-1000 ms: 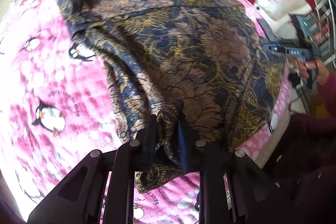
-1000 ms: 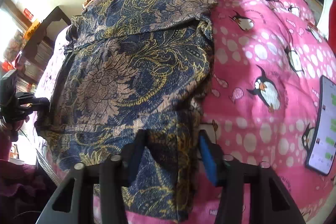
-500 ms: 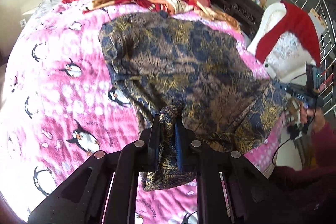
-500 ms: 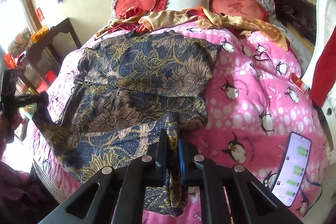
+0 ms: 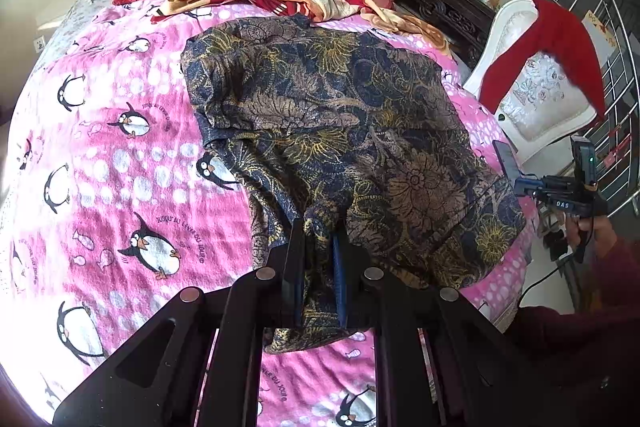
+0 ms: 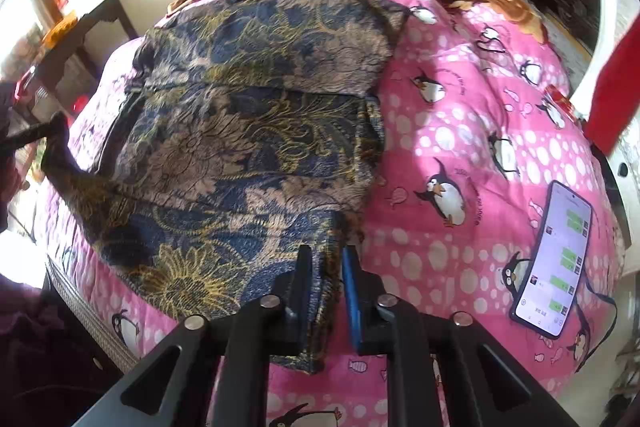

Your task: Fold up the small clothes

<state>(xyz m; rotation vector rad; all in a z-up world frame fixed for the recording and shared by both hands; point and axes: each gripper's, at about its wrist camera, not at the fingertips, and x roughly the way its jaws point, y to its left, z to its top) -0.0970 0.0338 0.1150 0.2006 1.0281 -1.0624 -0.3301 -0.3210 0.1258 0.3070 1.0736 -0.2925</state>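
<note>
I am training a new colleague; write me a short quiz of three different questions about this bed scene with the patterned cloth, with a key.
1. True or false: the left gripper is shut on the near edge of the dark blue and gold floral garment.
2. Multiple choice: the smartphone with the lit screen lies on
A. the white chair
B. the pink penguin-print blanket
C. the garment
3. Fill in: the right gripper grips the garment at its near ____-hand corner, seen from the right wrist view.

Key
1. True: fabric is pinched between its jaws.
2. B: it lies to the right of the garment, apart from it.
3. right
</note>
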